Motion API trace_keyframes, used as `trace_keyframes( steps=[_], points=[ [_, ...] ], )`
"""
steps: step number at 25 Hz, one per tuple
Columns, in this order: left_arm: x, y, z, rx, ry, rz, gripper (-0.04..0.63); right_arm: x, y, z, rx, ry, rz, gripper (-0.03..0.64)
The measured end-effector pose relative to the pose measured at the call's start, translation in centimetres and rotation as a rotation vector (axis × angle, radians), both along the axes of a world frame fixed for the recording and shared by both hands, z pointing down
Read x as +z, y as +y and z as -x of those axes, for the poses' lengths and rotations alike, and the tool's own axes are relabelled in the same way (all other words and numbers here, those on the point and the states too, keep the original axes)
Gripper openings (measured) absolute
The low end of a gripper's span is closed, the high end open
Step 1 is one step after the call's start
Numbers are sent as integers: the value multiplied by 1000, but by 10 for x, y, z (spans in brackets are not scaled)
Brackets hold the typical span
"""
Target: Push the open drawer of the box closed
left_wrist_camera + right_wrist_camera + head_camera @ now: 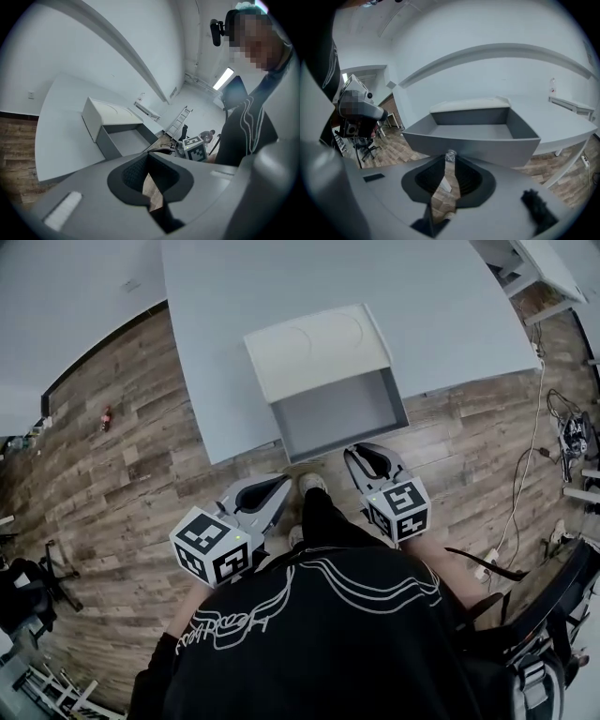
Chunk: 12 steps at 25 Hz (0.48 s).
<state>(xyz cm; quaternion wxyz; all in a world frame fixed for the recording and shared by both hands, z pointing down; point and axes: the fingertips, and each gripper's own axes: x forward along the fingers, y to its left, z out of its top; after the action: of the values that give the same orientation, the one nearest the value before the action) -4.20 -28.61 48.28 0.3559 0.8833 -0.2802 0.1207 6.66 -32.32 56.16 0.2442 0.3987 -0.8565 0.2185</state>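
Note:
A white box [319,348] stands near the front edge of a grey table [225,306]. Its grey drawer [342,413] is pulled out toward me past the table edge and looks empty. My left gripper [281,484] hangs below the table edge, left of the drawer front, shut with nothing in it. My right gripper [354,454] is shut too, empty, close under the drawer front. In the right gripper view the drawer front [473,145] lies just beyond the gripper [450,157]. The left gripper view has the box [105,110] and drawer [124,140] farther off, past the gripper [149,154].
Wood floor [122,474] lies all round the table. Cables [562,427] and a power strip lie on the floor at the right, an office chair [23,587] at the left. The person's shoe [312,486] shows between the grippers. White desks [534,268] stand at the back right.

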Motion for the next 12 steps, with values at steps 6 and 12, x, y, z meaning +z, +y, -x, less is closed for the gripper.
trace_keyframes(
  steps=[6,12],
  points=[
    [1,2,17,-44,3,10,8,-8,-15,2,12,8,-19,72],
    [1,-7,26,-70,6,17,8,-5,-47,10,5,9,-18,72]
  ],
)
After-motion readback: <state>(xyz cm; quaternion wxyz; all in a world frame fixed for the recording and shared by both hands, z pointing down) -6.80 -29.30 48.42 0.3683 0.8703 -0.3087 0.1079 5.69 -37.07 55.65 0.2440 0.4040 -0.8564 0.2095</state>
